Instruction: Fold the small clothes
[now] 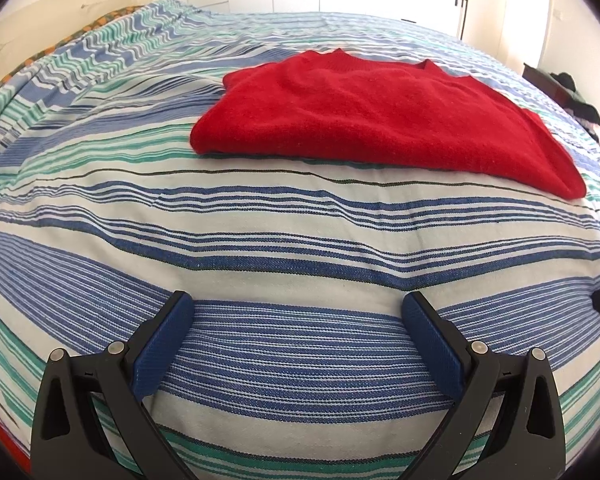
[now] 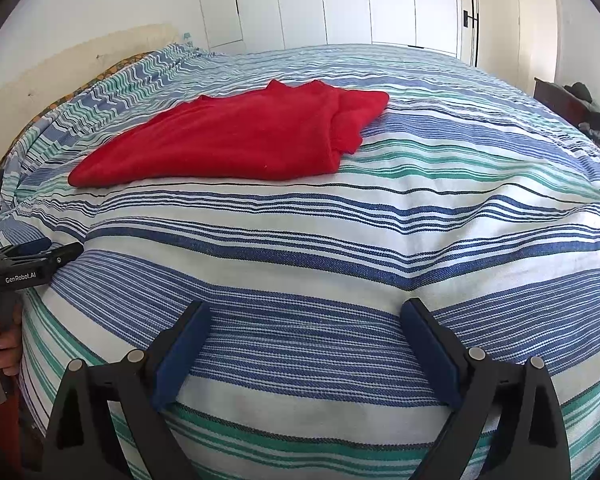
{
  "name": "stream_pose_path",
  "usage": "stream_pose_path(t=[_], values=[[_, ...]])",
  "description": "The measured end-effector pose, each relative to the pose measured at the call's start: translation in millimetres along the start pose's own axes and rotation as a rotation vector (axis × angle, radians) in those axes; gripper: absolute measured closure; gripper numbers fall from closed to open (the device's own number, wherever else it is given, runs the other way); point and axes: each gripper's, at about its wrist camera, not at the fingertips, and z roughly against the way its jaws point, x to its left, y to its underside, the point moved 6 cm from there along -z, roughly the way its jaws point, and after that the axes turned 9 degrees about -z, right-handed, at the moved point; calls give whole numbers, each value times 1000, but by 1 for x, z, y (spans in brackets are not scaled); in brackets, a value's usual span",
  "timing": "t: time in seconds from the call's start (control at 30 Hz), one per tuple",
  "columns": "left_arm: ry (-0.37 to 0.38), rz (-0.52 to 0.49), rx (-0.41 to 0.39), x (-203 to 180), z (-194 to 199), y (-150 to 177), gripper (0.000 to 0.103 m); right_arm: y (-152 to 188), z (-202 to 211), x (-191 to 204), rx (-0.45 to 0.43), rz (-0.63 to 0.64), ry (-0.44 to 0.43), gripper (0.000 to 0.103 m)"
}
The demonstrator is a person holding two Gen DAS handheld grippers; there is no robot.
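red knit sweater [image 1: 376, 120] lies partly folded mid-bed on the striped bedspread [image 1: 300, 240], well ahead of both tools. left hand-held gripper [image 1: 298, 312] and right hand-held gripper [image 2: 306, 320] hover low over the bedspread, jaws spread, holding nothing. we judge we're between folds: a side looks tucked in, the body not yet halved. next we reach forward, pinch the near hem corners, carry them toward the collar. no containers visible.
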Motion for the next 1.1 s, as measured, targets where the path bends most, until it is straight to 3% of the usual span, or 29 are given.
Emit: stream_pose_path(t=[0.17, 0.3, 0.47, 0.57, 0.63, 0.73, 0.8, 0.83, 0.87, 0.93, 1.1], values=[[18, -19, 25, -1, 1, 0, 1, 0, 0, 0, 1, 0, 0, 8], [104, -70, 141, 4, 10, -6, 1, 0, 0, 0, 0, 0, 0, 8], [221, 105, 59, 61, 33, -56, 2, 1, -1, 0, -2, -3, -6, 8], [304, 228, 63, 95, 11, -105, 2, 1, -2, 0, 1, -3, -11, 7], [372, 257, 100, 100, -18, -129, 2, 0, -4, 1, 7, -1, -15, 6], [282, 241, 169, 102, -65, -147, 7, 0, -4, 1, 12, -1, -17, 5], [274, 245, 225, 98, -93, -149, 22, 0, -4, 1, 14, -2, -19, 5], [282, 249, 260, 95, -103, -147, 35, 0, -3, 1, 15, -3, -20, 5], [286, 248, 281, 92, -109, -145, 58, 0, -3, 1, 16, -3, -20, 5], [288, 242, 290, 88, -109, -146, 92, 0, -3, 1, 18, -3, -20, 5], [235, 217, 256, 82, -68, -173, 96, 1, -3, 2, 25, -5, -23, 4]])
